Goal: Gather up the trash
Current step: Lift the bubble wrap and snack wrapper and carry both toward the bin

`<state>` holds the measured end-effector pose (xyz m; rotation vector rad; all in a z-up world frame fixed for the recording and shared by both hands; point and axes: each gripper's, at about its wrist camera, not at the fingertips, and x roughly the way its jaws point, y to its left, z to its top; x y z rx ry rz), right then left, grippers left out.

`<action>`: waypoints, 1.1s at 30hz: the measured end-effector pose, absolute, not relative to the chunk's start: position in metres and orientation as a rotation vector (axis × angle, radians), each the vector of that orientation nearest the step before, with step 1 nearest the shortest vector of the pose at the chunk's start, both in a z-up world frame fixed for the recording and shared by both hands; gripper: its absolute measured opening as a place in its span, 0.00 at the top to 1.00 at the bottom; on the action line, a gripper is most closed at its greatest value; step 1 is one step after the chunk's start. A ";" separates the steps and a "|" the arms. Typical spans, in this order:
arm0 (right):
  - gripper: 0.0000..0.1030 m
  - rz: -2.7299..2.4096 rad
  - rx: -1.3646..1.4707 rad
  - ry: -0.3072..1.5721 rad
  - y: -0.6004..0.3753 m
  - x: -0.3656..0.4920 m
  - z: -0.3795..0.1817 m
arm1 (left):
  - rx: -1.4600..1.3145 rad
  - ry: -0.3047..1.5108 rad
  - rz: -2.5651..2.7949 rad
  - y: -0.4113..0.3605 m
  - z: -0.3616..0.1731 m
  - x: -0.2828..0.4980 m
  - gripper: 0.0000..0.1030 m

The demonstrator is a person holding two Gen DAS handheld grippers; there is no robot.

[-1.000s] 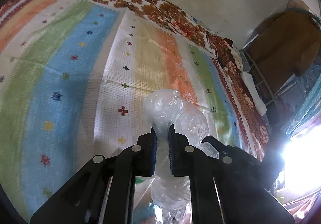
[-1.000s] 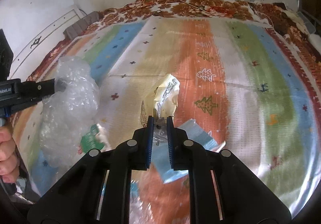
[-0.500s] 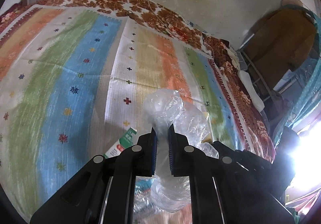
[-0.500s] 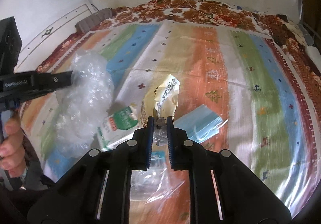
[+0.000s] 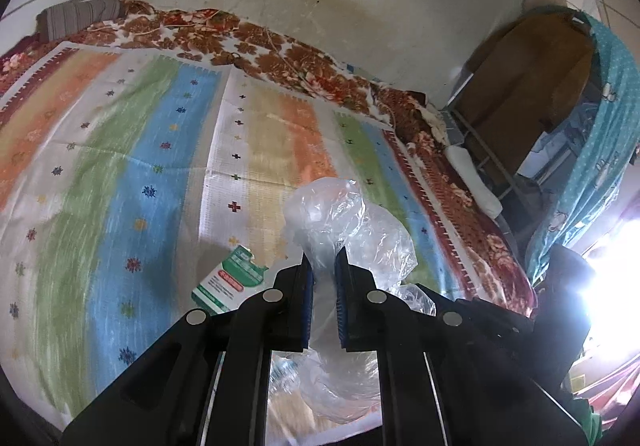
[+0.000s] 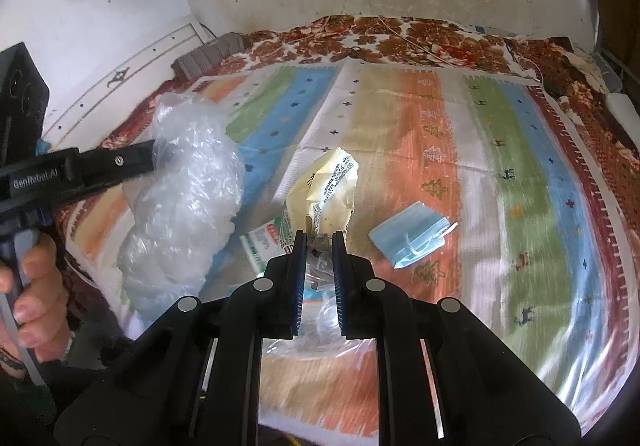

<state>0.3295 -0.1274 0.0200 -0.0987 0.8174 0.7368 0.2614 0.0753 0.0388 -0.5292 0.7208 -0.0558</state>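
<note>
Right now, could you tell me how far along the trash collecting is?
Nothing shows as binned yet; no bin is in view. In hand: the left gripper is shut on a clear bag, and the right gripper is shut on a yellow wrapper, both lifted off the mat. Left on the mat: a blue mask and a green-and-white packet.

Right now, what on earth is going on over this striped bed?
A person is collecting trash with two handheld grippers. The left gripper pinches a crumpled clear plastic bag; the right gripper pinches a crinkled yellow printed wrapper. A blue face mask and a green-and-white carton lie on the striped bedspread.
</note>
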 end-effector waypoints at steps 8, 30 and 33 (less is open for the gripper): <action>0.89 0.748 -0.117 0.782 -0.147 0.285 0.044 | -0.531 0.698 -0.072 0.068 0.060 0.227 0.92; 0.88 0.765 -0.186 0.770 -0.175 0.174 0.054 | -0.515 0.739 -0.128 0.038 0.063 0.135 0.92; 0.88 0.759 -0.176 0.774 -0.182 0.162 0.052 | -0.508 0.747 -0.126 0.030 0.059 0.125 0.92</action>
